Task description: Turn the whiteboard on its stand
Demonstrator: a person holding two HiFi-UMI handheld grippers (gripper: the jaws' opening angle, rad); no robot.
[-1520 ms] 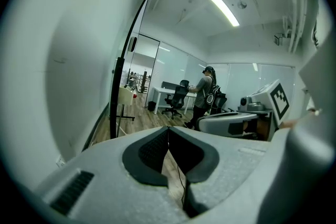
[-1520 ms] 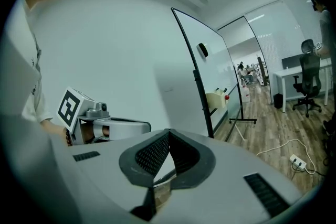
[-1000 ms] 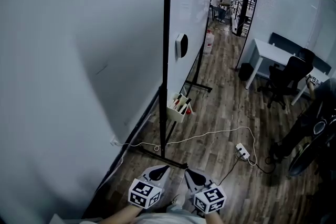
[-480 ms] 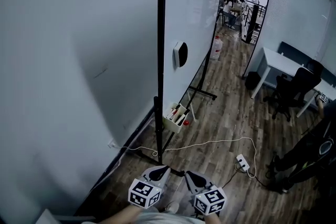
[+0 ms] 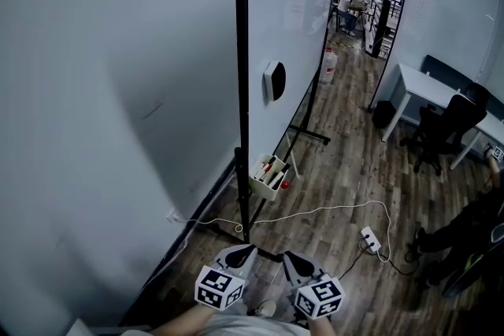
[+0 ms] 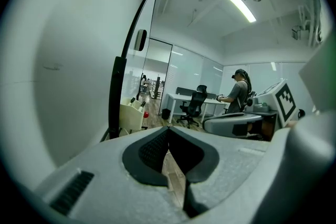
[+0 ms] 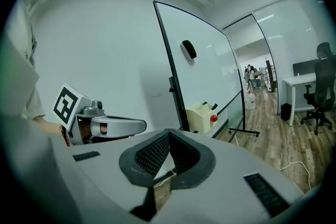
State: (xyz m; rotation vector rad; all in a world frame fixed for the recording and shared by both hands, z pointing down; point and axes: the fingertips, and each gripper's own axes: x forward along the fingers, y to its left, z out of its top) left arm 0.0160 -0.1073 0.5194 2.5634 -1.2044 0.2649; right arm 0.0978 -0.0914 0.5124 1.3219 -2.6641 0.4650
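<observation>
The whiteboard [image 5: 283,20] stands upright on its black stand, seen nearly edge-on, with its near frame post [image 5: 242,90] running down to the floor foot. A black eraser [image 5: 274,81] sticks to the board face, and a cream marker box [image 5: 268,175] hangs low on the frame. My left gripper [image 5: 238,254] and right gripper [image 5: 291,259] are side by side at the bottom of the head view, short of the stand and touching nothing. Both are shut and empty. The post [image 6: 116,97] shows ahead in the left gripper view, and the board [image 7: 210,71] in the right gripper view.
A grey wall [image 5: 102,90] runs close along the left of the board. A white cable [image 5: 315,210] and a power strip [image 5: 370,238] lie on the wood floor. A desk [image 5: 425,86], an office chair [image 5: 445,130] and a person [image 5: 472,224] are at the right.
The head view has drifted a little, so the post sits slightly further left. The person at the right has shifted toward the frame's edge. Both grippers stay low and shut.
</observation>
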